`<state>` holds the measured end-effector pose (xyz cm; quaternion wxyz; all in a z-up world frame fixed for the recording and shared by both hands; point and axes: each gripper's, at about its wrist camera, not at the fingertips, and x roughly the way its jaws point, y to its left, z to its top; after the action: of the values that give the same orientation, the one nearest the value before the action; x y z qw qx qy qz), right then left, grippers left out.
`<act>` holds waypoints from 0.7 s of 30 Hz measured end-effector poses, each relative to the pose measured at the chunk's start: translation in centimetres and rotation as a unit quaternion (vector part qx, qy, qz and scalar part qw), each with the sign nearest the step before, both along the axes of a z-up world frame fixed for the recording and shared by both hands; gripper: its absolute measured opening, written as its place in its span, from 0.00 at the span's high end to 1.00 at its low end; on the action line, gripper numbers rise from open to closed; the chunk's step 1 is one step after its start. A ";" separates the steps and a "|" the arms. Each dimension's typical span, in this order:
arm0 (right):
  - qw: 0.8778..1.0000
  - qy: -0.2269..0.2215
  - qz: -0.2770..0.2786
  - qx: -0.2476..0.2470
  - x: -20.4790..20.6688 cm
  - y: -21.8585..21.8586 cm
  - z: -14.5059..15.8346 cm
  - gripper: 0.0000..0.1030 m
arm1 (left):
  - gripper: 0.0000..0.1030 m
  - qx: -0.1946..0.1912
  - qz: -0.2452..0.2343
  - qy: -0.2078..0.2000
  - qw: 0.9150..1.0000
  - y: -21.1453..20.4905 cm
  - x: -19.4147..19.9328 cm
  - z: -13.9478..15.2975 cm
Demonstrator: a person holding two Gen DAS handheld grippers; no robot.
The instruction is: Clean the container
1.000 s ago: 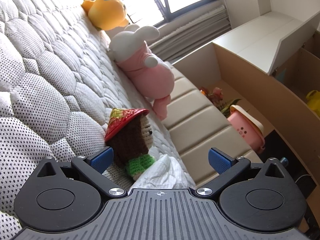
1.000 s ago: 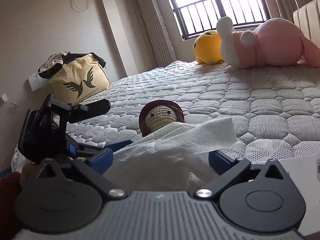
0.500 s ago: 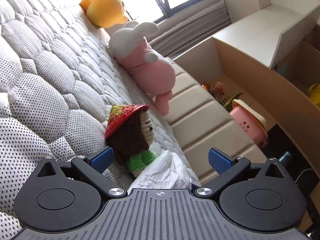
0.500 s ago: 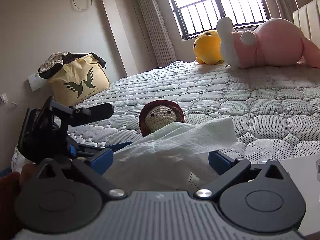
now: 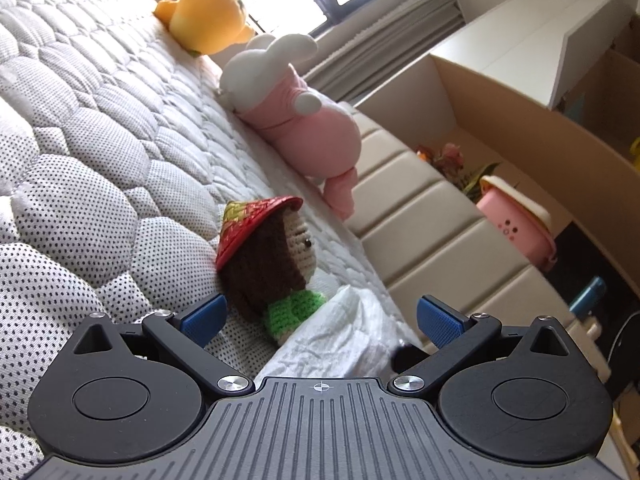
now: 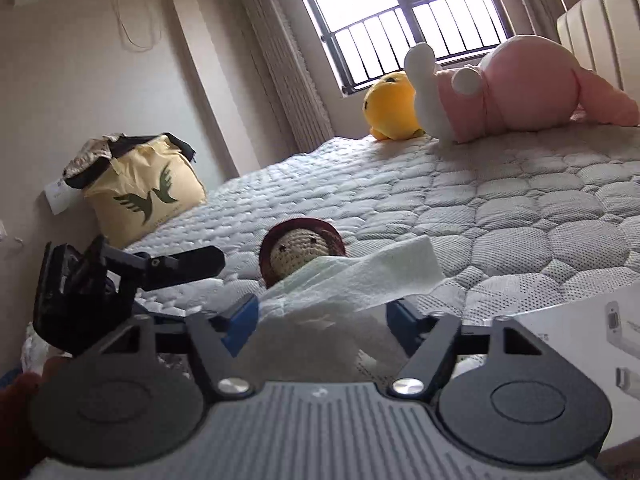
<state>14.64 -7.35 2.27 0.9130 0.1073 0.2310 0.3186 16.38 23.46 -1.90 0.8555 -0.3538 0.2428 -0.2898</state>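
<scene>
I hold my left gripper (image 5: 320,318) low over the bed (image 5: 100,128), fingers wide apart, holding nothing. The little doll (image 5: 268,264) sits just ahead between them. My right gripper (image 6: 322,314) pinches a white tissue (image 6: 360,280). A white box (image 6: 592,328) sits by its right side; I cannot read its writing.

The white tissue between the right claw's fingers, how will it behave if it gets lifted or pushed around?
Probably floppy: the white tissue drapes in loose folds between the right claw fingers. Likely very light, since one corner stands up unsupported. It may crumple or tear rather than slide, judging by its creases.
</scene>
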 end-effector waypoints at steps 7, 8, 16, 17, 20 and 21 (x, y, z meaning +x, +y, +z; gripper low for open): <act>0.992 0.050 0.073 -0.092 -3.7 2.2 0.5 0.61 | 0.00 -0.025 -0.005 0.002 1.000 1.1 -0.7 -0.2; 0.989 0.048 0.081 -0.110 -4.0 2.5 0.9 0.61 | 0.00 -0.031 -0.003 0.003 1.000 1.3 -1.0 -0.2; 0.980 0.022 -0.026 -0.197 2.0 2.8 3.1 0.40 | 0.00 -0.161 0.043 0.069 0.984 2.7 -1.2 -1.0; 0.981 0.028 -0.036 -0.188 3.5 2.8 2.7 0.36 | 0.00 -0.178 0.048 0.077 0.980 2.8 -1.1 -1.2; 0.989 0.075 -0.048 -0.116 7.5 1.9 1.1 0.30 | 0.00 -0.224 0.052 0.092 0.969 3.2 -0.8 -1.9; 0.991 0.109 -0.044 -0.070 8.6 1.3 0.5 0.30 | 0.00 -0.224 0.036 0.087 0.970 3.3 -0.6 -2.1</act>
<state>23.19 -6.09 2.76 0.9009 0.0869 0.3459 0.2475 15.75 26.72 -4.00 0.7402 -0.5686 0.2320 -0.2736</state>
